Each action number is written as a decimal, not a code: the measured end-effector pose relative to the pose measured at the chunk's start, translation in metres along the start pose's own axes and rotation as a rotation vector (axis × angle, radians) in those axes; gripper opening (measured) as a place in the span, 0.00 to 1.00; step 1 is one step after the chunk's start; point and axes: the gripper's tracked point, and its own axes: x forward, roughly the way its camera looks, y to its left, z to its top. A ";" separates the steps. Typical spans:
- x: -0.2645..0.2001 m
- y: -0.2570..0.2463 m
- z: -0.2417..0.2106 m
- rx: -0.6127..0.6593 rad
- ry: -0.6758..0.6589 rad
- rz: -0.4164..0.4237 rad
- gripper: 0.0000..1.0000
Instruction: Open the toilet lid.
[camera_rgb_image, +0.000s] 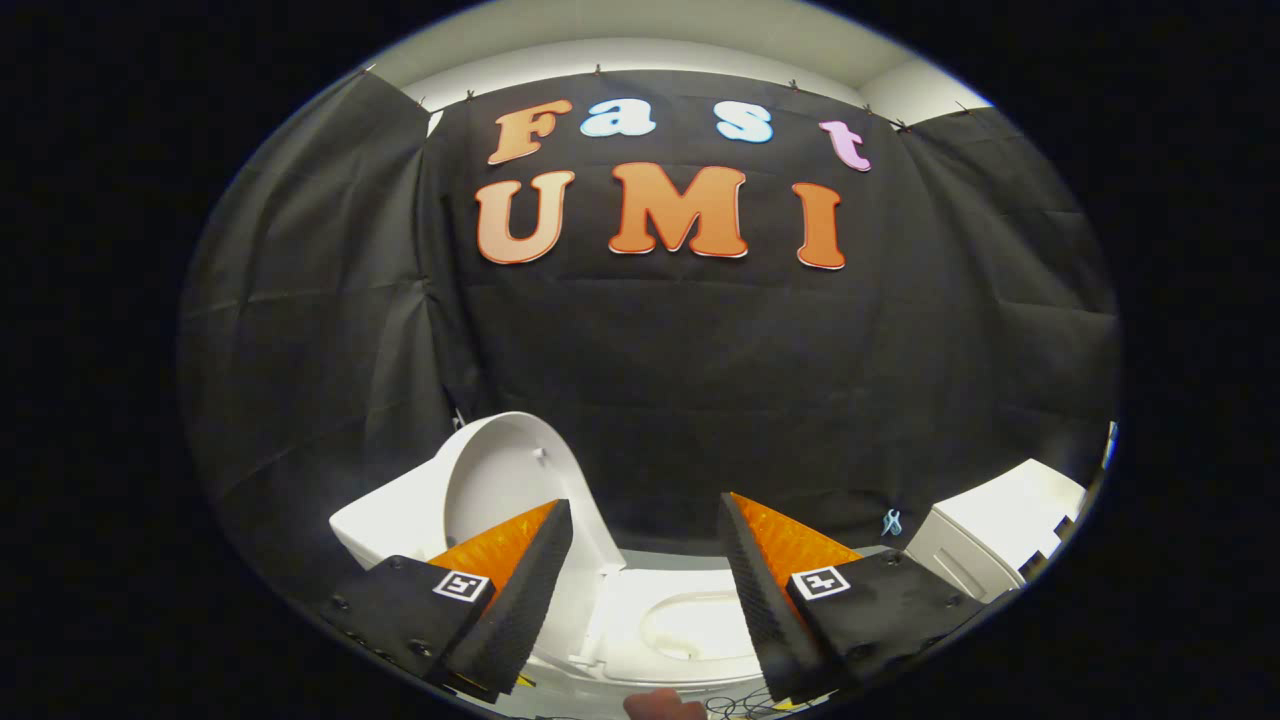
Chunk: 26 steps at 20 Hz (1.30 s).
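While my gripper gapes empty, the toilet lid stands raised beyond its left finger, above the seat.

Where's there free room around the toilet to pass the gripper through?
Free: the gap between the open gripper's fingers, above the toilet seat; also ahead between raised lid and white cabinet. Crowded: cables below.

Lighting dim overall, strongest from overhead. Glare washes out the toilet seat between the spread gripper fingers. Fisheye distortion bends edges; focus sharp centrally, periphery soft.
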 end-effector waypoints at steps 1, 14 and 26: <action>-0.002 -0.017 0.002 -0.004 -0.008 -0.012 0.94; -0.051 -0.199 0.037 0.059 -0.105 -0.115 0.94; -0.094 -0.322 -0.021 0.153 -0.078 -0.190 0.90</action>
